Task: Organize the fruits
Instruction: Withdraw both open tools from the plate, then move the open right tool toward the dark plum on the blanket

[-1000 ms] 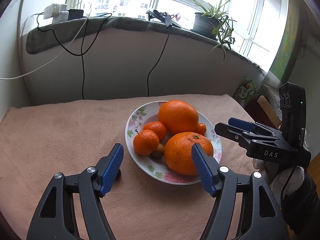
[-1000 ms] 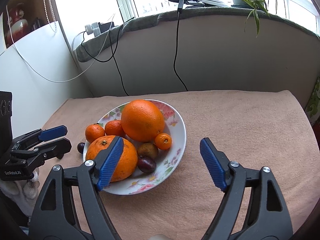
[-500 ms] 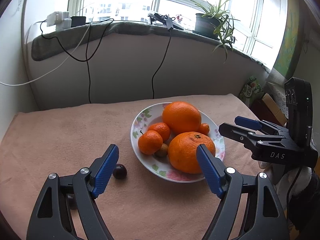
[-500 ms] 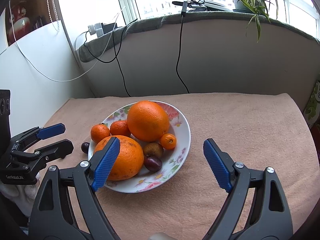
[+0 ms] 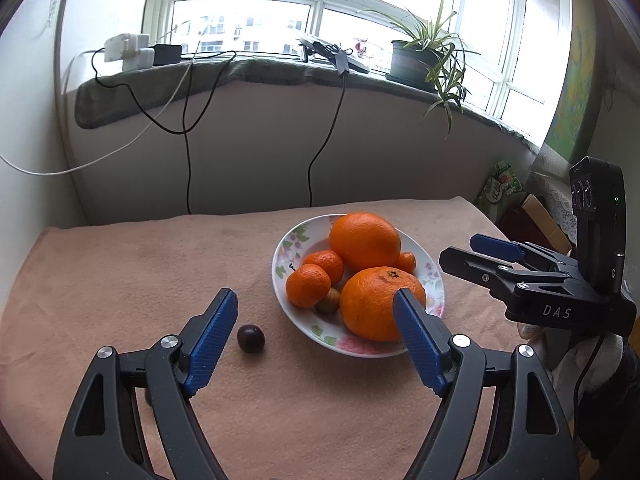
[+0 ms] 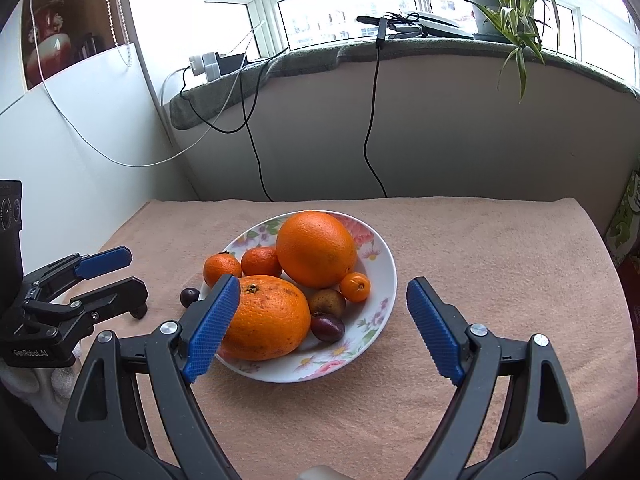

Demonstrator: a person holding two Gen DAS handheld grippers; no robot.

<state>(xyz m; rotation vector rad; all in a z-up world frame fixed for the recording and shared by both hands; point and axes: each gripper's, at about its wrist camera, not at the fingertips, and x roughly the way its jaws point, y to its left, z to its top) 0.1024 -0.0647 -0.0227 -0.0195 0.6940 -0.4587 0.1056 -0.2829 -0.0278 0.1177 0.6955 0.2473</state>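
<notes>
On the cloth-covered tabletop, seven fruits are gathered in one floral plate, presumably to keep them together: two large oranges, two mandarins, one kumquat, one brownish fruit and one dark plum. A second plum is left on the cloth just beside the plate. Nothing is held by the left gripper or the right gripper, both with jaws spread apart.

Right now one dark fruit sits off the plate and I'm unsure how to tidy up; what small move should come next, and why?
Probably ease the left gripper down and forward over the dark plum on the pink cloth. The plum lies alone beside the floral plate, just inside the left blue finger; both jaws stand open and empty, and the right gripper sits farther from it.
</notes>
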